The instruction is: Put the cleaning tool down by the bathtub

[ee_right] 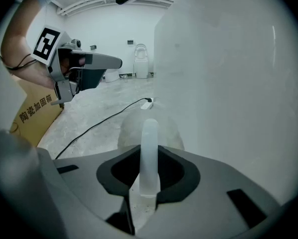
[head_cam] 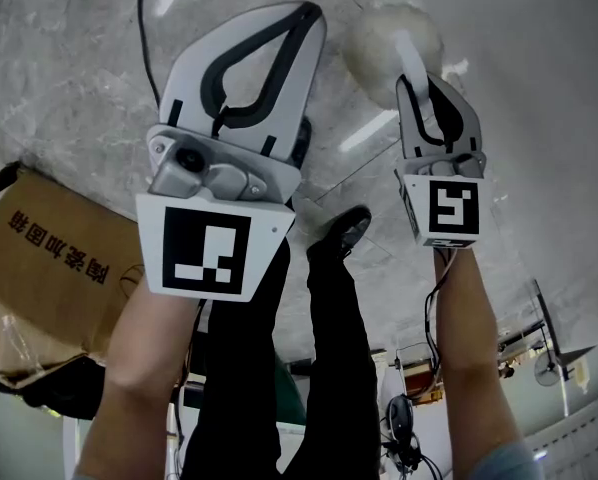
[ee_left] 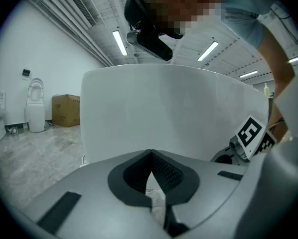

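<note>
The cleaning tool is a translucent white handle (ee_right: pixel 149 158) with a round pale scrubbing head (ee_right: pixel 131 131). My right gripper (ee_right: pixel 150 156) is shut on the handle, and the head points down toward the marble floor. In the head view the head (head_cam: pixel 384 38) shows beyond the right gripper (head_cam: pixel 419 80), next to the white bathtub (head_cam: pixel 549 78). The tub's wall (ee_right: pixel 228 83) rises close on the right. My left gripper (head_cam: pixel 307 18) hangs alongside, shut with nothing in it. In its own view the left gripper (ee_left: pixel 150 153) faces the tub's end (ee_left: pixel 174 108).
A cardboard box (head_cam: pixel 49 258) stands on the floor at the left. A black cable (ee_right: pixel 89 131) runs across the floor to a power strip (ee_right: pixel 149 101). The person's legs and shoe (head_cam: pixel 344 230) are between the grippers. A toilet (ee_right: pixel 141 59) stands at the far wall.
</note>
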`<state>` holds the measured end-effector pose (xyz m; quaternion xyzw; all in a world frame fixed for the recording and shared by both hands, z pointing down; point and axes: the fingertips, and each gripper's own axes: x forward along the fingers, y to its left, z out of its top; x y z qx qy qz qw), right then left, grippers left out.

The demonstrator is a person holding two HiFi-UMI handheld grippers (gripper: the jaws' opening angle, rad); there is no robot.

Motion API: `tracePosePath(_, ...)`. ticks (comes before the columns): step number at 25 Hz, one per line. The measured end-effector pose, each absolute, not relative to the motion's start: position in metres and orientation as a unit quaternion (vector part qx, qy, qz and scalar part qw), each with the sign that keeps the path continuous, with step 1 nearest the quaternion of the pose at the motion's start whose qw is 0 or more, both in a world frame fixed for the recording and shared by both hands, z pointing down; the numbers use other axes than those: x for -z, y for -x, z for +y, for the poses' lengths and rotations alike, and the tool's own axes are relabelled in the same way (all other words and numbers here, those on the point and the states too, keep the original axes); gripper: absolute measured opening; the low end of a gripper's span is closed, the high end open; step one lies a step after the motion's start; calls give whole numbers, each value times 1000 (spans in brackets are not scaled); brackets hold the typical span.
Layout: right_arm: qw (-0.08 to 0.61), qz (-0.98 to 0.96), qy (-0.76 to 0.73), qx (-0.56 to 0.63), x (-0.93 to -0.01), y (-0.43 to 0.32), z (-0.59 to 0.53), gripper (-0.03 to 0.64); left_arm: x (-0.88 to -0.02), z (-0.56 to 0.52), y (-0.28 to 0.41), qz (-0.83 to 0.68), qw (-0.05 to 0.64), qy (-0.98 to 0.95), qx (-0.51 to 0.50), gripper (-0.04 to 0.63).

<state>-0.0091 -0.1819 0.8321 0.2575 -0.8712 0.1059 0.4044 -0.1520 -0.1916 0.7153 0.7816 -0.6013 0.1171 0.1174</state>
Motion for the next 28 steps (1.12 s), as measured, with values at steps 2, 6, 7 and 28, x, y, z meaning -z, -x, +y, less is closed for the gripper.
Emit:
tracePosePath(2, 407, -867, -267, -106, -832, 8, -183, 92, -716, -191, 153, -601, 117, -782, -118, 15)
tracePosePath(6, 412, -865, -265, -110, -840, 4, -178, 92, -715, -192, 152, -600, 115, -783, -119, 15)
tracePosePath(7, 414, -864, -265, -112, -842, 3, -178, 92, -715, -192, 152, -599, 115, -783, -119, 15)
tracePosePath(28, 432, -854, -262, -121, -871, -7, -179, 92, -744, -202, 150, -584, 104, -791, -148, 15)
